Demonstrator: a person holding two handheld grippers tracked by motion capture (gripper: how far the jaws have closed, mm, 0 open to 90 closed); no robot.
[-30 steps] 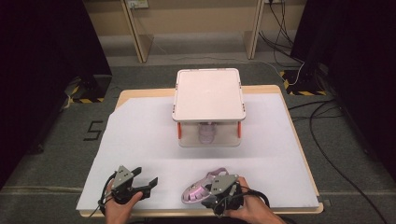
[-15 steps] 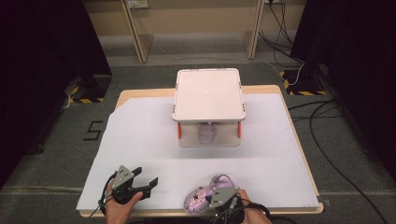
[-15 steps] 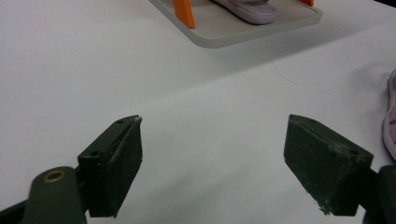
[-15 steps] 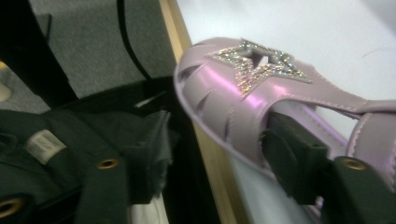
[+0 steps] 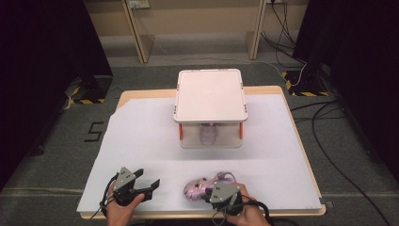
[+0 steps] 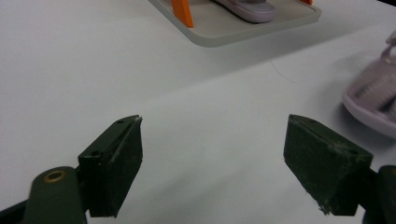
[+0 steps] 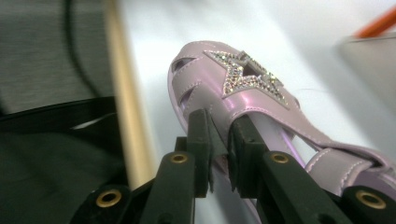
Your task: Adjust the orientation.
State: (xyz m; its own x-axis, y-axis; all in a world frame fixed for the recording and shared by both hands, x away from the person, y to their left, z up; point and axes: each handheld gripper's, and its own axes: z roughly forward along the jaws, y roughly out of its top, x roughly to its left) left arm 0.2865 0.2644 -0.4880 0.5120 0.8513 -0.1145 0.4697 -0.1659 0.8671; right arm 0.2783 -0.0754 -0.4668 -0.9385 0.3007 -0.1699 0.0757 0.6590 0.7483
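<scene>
Right gripper point(image 5: 214, 194): held low at the near edge of the table, its jaws pressed together on the side strap of the pink sandal point(image 5: 202, 186); in the right gripper view the two black jaws pinch the upper of the sandal point(image 7: 243, 93) just behind its star.
Left gripper point(image 5: 149, 186): held at the near left of the table, jaws spread wide with nothing between them; in the left gripper view only the white sheet lies between the pads.
Pink sandal: on the white sheet near the front edge, just right of the left gripper, toe pointing to the person's left; a glittering silver star sits on its upper.
Second sandal point(image 5: 207, 133): of the same lilac colour, standing on the lower shelf of the rack.
Rack point(image 5: 210, 95): a pale two-tier stand with orange posts, at the middle of the table, well apart from both grippers.
White sheet point(image 5: 141, 136): covers most of the wooden table point(image 5: 128, 95).
Writing: a dark figure "5" point(image 5: 93, 132) on the grey floor left of the table; no brand readable on the sandals.
Floor markings: yellow-and-black striped tape point(image 5: 84, 100) at the far left and far right.
</scene>
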